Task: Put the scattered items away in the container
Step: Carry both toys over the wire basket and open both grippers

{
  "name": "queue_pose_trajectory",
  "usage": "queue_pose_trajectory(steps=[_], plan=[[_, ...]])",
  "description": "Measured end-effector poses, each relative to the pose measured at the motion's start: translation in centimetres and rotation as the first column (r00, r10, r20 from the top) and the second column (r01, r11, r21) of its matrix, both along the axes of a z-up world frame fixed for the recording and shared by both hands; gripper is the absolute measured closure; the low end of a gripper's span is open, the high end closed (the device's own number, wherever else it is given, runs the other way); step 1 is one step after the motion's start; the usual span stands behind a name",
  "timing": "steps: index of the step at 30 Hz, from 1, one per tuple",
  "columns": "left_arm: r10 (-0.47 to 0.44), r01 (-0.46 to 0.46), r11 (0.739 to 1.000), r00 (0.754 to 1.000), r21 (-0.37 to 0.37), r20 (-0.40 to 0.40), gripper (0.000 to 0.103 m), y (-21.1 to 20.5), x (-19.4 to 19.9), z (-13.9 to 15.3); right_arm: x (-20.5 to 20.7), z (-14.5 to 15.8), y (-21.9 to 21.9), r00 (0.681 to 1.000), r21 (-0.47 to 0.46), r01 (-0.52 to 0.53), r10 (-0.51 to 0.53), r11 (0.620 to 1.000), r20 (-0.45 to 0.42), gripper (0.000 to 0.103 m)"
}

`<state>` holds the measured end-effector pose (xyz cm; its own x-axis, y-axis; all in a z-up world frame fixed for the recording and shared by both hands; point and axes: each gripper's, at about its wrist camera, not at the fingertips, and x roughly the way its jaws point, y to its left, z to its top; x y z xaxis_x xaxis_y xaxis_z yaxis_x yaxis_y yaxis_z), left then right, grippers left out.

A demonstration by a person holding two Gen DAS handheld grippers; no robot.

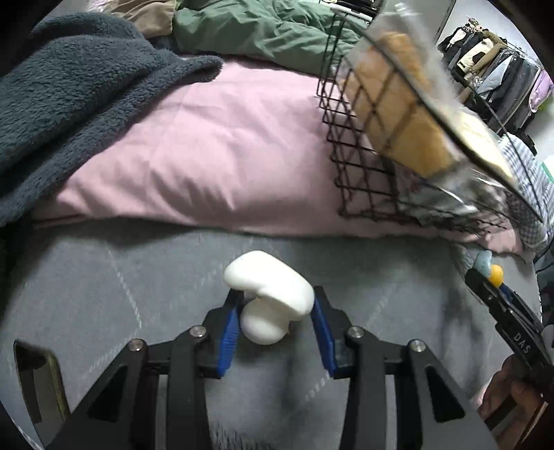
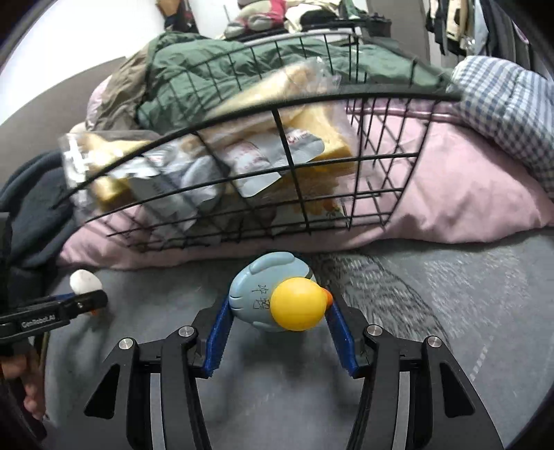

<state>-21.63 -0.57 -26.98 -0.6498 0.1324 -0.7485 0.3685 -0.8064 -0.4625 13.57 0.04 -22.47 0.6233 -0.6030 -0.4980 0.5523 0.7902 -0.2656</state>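
Observation:
My left gripper (image 1: 275, 304) is shut on a white mushroom-shaped toy (image 1: 270, 294), held over the grey bed cover. My right gripper (image 2: 278, 308) is shut on a blue and yellow duck toy (image 2: 277, 297). A black wire basket (image 2: 284, 138) sits on the pink bedding just beyond the duck; it holds bagged bread (image 2: 311, 114) and snack packets (image 2: 263, 155). In the left wrist view the basket (image 1: 353, 145) is at the upper right, with the bread bag (image 1: 398, 114) leaning in it. The right gripper (image 1: 498, 290) with the duck (image 1: 491, 268) shows at the right edge. The left gripper (image 2: 79, 304) with the white toy (image 2: 85, 282) shows at the right wrist view's left edge.
Pink bedding (image 1: 207, 155) lies under the basket. A dark fleece blanket (image 1: 76, 97) is piled at the left, a green jacket (image 1: 263, 31) behind. A checked pillow (image 2: 509, 114) lies right of the basket. Clothes (image 1: 495, 65) hang on a rack at the far right.

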Motion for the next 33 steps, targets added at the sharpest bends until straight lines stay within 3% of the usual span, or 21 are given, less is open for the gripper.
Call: queue_pose_trajectory(steps=[8, 12, 17, 20, 23, 25, 26, 28, 30, 33], plan=[[-0.015, 0.014, 1.0, 0.999, -0.024, -0.045, 0.059, 3.6, 5.1, 4.2, -6.2, 2.3, 5.2, 0.999, 0.015, -0.013, 0.013, 1.0, 0.031, 0.049], [-0.03, 0.025, 0.998, 0.994, -0.052, -0.104, 0.059, 4.3, 4.8, 8.2, -8.2, 4.7, 7.1, 0.997, 0.008, -0.008, 0.007, 1.0, 0.078, 0.049], [-0.052, 0.032, 0.994, 0.978, -0.101, -0.2, 0.059, 3.0, -0.5, 15.7, -5.0, 11.4, 8.0, 0.989, -0.054, -0.068, 0.075, 0.996, 0.124, 0.049], [-0.07, 0.043, 0.992, 0.973, -0.123, -0.219, 0.059, 2.0, -3.7, 19.1, -2.1, 15.3, 7.6, 0.986, -0.081, -0.09, 0.1, 0.993, 0.134, 0.049], [-0.096, 0.069, 0.988, 0.976, -0.142, -0.193, 0.059, 1.5, -7.2, 20.2, 0.2, 17.8, 6.1, 0.983, -0.061, -0.073, 0.082, 0.995, 0.162, 0.048], [-0.121, 0.097, 0.984, 0.98, -0.151, -0.157, 0.059, 1.4, -8.8, 20.0, 1.0, 18.6, 5.3, 0.98, -0.046, -0.066, 0.073, 0.997, 0.187, 0.041], [-0.13, 0.108, 0.981, 0.982, -0.164, -0.136, 0.056, 1.6, -9.3, 19.8, 1.5, 18.8, 5.0, 0.981, -0.037, -0.062, 0.068, 0.997, 0.182, 0.029], [-0.128, 0.107, 0.97, 0.988, -0.219, -0.087, 0.029, 2.0, -10.0, 19.5, 2.0, 18.9, 4.5, 0.984, -0.02, -0.052, 0.054, 0.998, 0.172, 0.029], [-0.114, 0.084, 0.959, 0.988, -0.27, -0.099, 0.02, 2.5, -9.5, 19.5, 2.0, 18.7, 4.4, 0.985, -0.01, -0.058, 0.059, 0.998, 0.164, 0.029], [-0.108, 0.077, 0.968, 0.987, -0.239, -0.121, 0.018, 2.6, -8.9, 19.0, 1.0, 18.1, 4.5, 0.985, -0.005, -0.064, 0.064, 0.998, 0.161, 0.029]])
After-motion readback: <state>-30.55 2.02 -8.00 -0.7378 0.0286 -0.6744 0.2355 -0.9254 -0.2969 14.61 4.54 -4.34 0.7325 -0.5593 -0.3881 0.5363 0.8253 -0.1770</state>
